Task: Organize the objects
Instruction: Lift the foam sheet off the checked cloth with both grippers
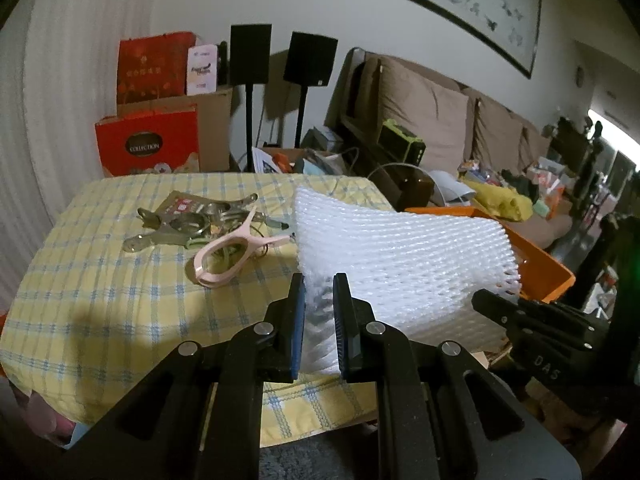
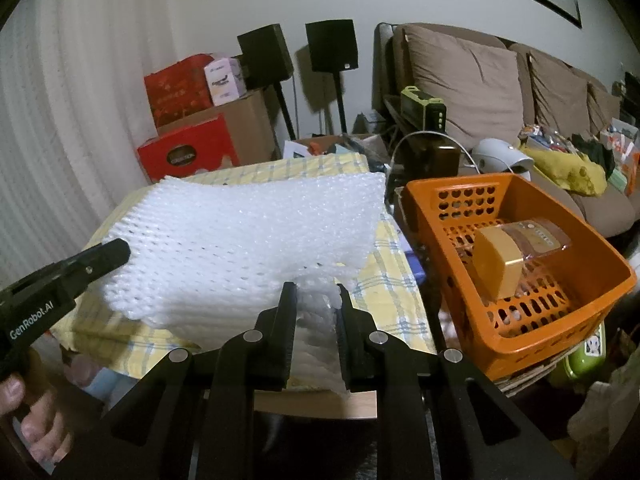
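Yellow checked cloth covered the tabletop [image 1: 100, 280], w/ sofa cushions [image 2: 468, 80] and speakers on stands [image 1: 250, 54] far behind. Both tools pinched a stack of white foam netting [image 1: 400, 264] — left tool [image 1: 319, 292] clamped on its near left edge, right tool [image 2: 316, 300] on its near right edge, the stack held off the cloth between them. Pink clip [image 1: 224, 256] and metal clips [image 1: 180, 224] lay far left. Orange basket [image 2: 440, 216] sat at right — a gold-capped bottle [image 2: 516, 256] lying inside.
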Demonstrator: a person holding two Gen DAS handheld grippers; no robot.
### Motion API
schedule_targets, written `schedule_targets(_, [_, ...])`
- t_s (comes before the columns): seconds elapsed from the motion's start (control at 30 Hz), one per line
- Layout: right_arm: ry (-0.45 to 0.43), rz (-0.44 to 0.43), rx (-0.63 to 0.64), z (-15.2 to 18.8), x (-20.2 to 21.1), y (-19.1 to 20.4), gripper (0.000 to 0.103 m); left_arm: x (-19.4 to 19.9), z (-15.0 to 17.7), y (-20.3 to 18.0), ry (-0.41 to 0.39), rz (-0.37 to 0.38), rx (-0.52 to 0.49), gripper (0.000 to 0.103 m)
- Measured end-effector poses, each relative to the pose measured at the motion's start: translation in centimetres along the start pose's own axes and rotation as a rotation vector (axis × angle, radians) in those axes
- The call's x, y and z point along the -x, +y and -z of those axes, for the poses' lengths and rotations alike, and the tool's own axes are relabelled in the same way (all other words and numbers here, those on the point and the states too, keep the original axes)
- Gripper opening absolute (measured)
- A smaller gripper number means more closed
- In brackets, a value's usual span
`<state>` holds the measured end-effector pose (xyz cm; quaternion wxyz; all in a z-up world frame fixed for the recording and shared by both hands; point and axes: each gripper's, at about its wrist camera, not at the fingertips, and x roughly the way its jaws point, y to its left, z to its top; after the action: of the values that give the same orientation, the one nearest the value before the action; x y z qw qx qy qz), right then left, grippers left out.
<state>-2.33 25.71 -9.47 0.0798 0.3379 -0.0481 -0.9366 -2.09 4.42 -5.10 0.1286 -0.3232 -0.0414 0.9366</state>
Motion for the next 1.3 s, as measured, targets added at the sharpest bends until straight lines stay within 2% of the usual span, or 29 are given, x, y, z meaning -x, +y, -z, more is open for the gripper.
schedule_targets(0.23, [-0.046, 0.032, 0.04, -0.8, 1.7, 0.6, 0.017, 1.2, -0.6, -0.4, -0.04, 0.003, -0.009, 0.012])
schedule_targets(0.27, [-0.049, 0.04, 0.042, -0.9, 1.8, 0.6, 0.017, 1.2, -0.6, -0.4, -0.04, 0.001, -0.007, 0.01])
schedule_targets(0.3, [-0.05, 0.049, 0.042, -0.9, 1.8, 0.6, 0.017, 1.1, -0.5, -0.3, -0.039, -0.008, -0.001, 0.002])
schedule_targets(0.4, [-0.043, 0.09, 0.033, -0.7, 1.7, -0.1, 0.017, 1.1, -0.6, 0.0, -0.03, 0.003, 0.02, 0.002])
schedule_targets(0.47, [-0.038, 0.068, 0.005, -0.7, 1.7, -0.8, 0.016, 1.3, -0.7, -0.1, -0.036, 0.008, 0.021, 0.002])
schedule_targets(0.57, [-0.038, 0.06, 0.012, -0.9, 1.9, -0.8, 0.016, 0.3, -0.4, -0.5, 0.02, 0.04, 0.014, 0.002])
schedule_targets(0.67, [-0.005, 0.054, 0.019, -0.5, 0.9, -0.7, 0.016, -1.2, 0.3, -0.4, 0.085, 0.07, 0.059, 0.003])
schedule_targets(0.73, [0.031, 0.046, -0.005, 0.2, 0.0, -1.4, 0.016, -2.3, 0.6, -0.4, 0.132, 0.078, 0.066, 0.008])
schedule_targets(0.77, [0.047, 0.04, -0.019, 0.7, -0.5, -1.8, 0.016, -2.6, 0.6, -0.4, 0.145, 0.076, 0.063, 0.018])
schedule_targets(0.8, [0.062, 0.039, -0.032, 1.1, -1.0, -2.3, 0.016, -3.2, 0.4, -0.5, 0.165, 0.076, 0.055, 0.034])
schedule_targets(0.9, [0.102, 0.027, -0.076, 1.8, -2.2, -3.6, 0.017, -4.6, -0.2, -1.1, 0.208, 0.074, 0.029, 0.056])
schedule_targets(1.03, [0.122, 0.013, -0.112, 2.4, -2.6, -4.6, 0.017, -7.8, -1.1, -2.2, 0.255, 0.075, -0.016, 0.066])
schedule_targets(1.13, [0.123, 0.009, -0.11, 2.5, -2.5, -4.7, 0.017, -10.7, -2.0, -3.2, 0.287, 0.089, -0.035, 0.085])
schedule_targets(1.2, [0.124, 0.002, -0.114, 2.4, -2.6, -4.8, 0.018, -13.2, -2.4, -4.5, 0.354, 0.096, -0.087, 0.087])
schedule_targets(1.3, [0.127, -0.024, -0.124, 2.3, -2.6, -4.9, 0.018, -15.7, -2.3, -5.9, 0.396, 0.049, -0.162, 0.087])
